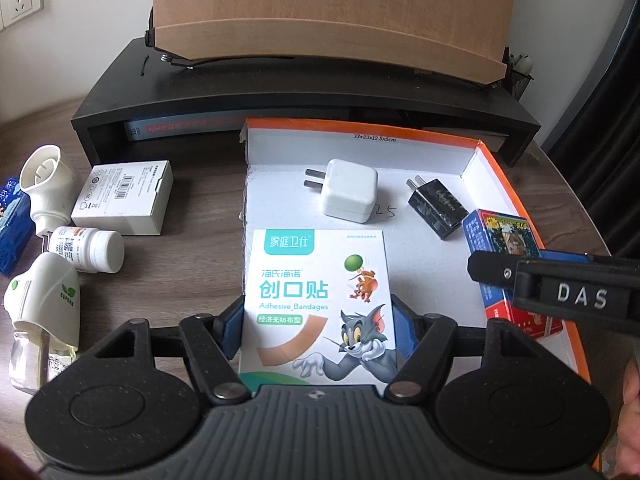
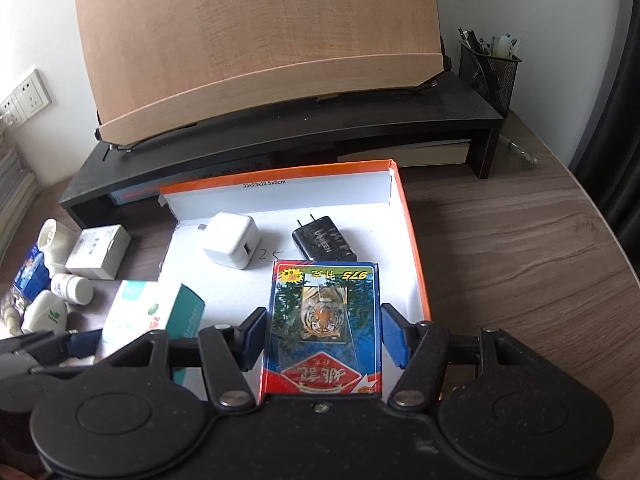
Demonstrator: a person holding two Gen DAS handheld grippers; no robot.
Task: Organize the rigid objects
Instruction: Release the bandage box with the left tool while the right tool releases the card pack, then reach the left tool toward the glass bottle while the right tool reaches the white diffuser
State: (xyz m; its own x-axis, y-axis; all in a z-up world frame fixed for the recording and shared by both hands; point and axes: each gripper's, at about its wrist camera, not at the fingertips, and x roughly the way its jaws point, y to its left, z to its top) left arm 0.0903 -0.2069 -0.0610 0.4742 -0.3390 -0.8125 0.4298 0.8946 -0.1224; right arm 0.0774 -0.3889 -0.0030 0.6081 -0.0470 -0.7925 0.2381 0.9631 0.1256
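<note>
Orange tray (image 1: pixel 516 184) w/ white charger (image 1: pixel 348 196), blk charger (image 1: pixel 436 208), nothing else resting inside

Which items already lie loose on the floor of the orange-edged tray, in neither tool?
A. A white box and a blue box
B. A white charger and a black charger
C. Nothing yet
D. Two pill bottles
B: the white charger and black charger lie on the white floor of the tray, near its back wall, with no tool touching them.

You see a matt wood-grain bench (image 2: pixel 520 240), a glossy card box (image 2: pixel 324 320), a smooth white plastic charger (image 1: pixel 348 196) and a cardboard tray (image 1: pixel 516 184).
</note>
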